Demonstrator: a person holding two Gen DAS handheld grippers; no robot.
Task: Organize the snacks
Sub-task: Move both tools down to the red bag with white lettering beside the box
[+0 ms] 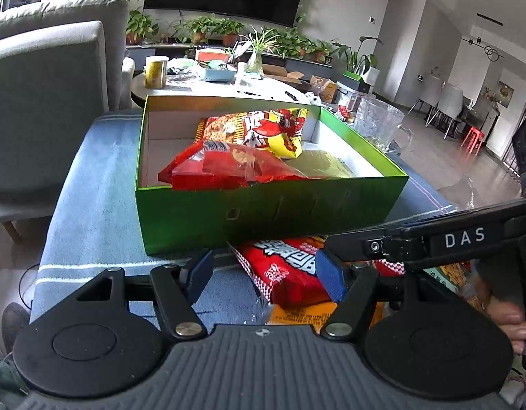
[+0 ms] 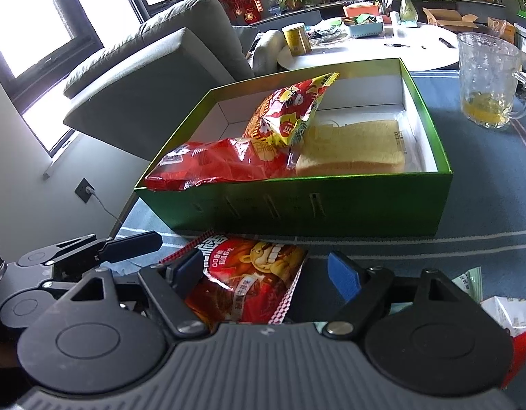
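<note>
Hovering with both sets of fingers spread, pinching nothing: right gripper straddling the red snack packet on the worktop, just before the green box. Needing lowering, squeezing mid-packet, lifting over the near wall; left gripper staying clear.

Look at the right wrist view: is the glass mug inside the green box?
No. The glass mug stands on the blue cloth outside the green box, beyond its right wall.
</note>
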